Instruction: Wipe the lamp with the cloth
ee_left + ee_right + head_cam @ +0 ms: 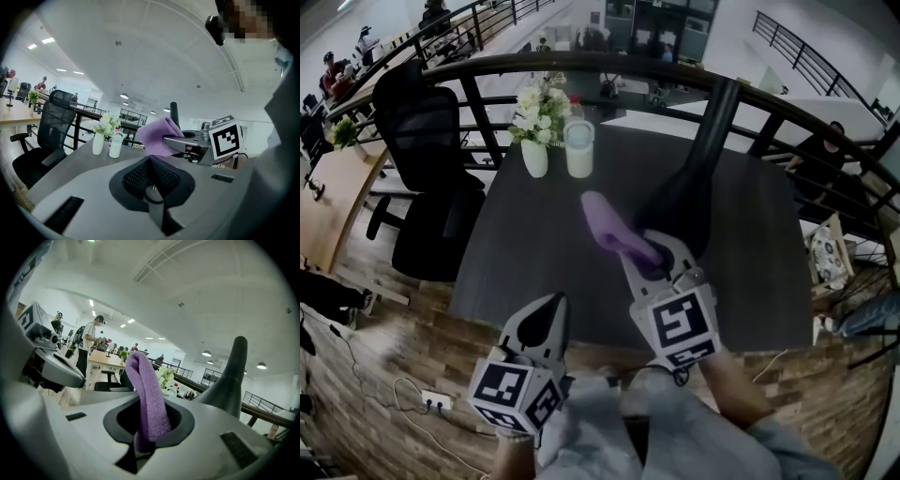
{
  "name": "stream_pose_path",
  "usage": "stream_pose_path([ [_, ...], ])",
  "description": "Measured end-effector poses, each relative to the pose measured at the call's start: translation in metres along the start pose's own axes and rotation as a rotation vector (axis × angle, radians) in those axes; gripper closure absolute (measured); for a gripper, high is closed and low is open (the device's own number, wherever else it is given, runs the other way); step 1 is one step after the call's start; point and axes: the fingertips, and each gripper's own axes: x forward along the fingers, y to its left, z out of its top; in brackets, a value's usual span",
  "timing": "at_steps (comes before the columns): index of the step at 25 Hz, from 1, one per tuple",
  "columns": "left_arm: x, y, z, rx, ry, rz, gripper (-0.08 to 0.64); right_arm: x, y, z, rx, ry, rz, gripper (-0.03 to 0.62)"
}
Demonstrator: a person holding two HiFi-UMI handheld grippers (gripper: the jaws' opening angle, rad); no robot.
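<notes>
Head view. At centre, a dark table, near edge at 6 o'clock, far edge tucked under a curved black railing. Just past the near edge, the right gripper, jaws pinching a purple cloth that sticks out towards 11 o'clock. Just beside the cloth, at 1 o'clock from that gripper, the black lamp, stem rising towards the railing; contact between cloth and lamp not clear. At 7 o'clock from the right gripper, over the near edge, the left gripper, apart from cloth and lamp. At 11 o'clock near the far edge, a white vase of flowers beside a white bottle. Bare tabletop at 9 o'clock as far as the left edge, and at 3 o'clock to the right edge. Off the left edge, a black office chair.

Left gripper view. Left gripper with jaws pressed together, nothing between them. Beyond, at 12 o'clock, the cloth in the right gripper, lamp stem behind. Vase and bottle at 10 o'clock, open tabletop before them.

Right gripper view. Right gripper clamped on the cloth, which arches up and over. Lamp at 2 o'clock, near.
</notes>
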Motion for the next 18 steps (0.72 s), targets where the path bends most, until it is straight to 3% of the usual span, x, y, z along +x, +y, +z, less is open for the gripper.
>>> stream_pose_path([
  [9, 0.009, -0.007, 0.0, 0.017, 0.004, -0.029, 0.548, -0.011, -0.039, 0.008, -0.044, -0.005, -0.109, 0.541],
  [18, 0.022, -0.02, 0.004, 0.037, 0.007, -0.068, 0.548, -0.035, -0.078, 0.016, -0.012, -0.064, -0.212, 0.541],
])
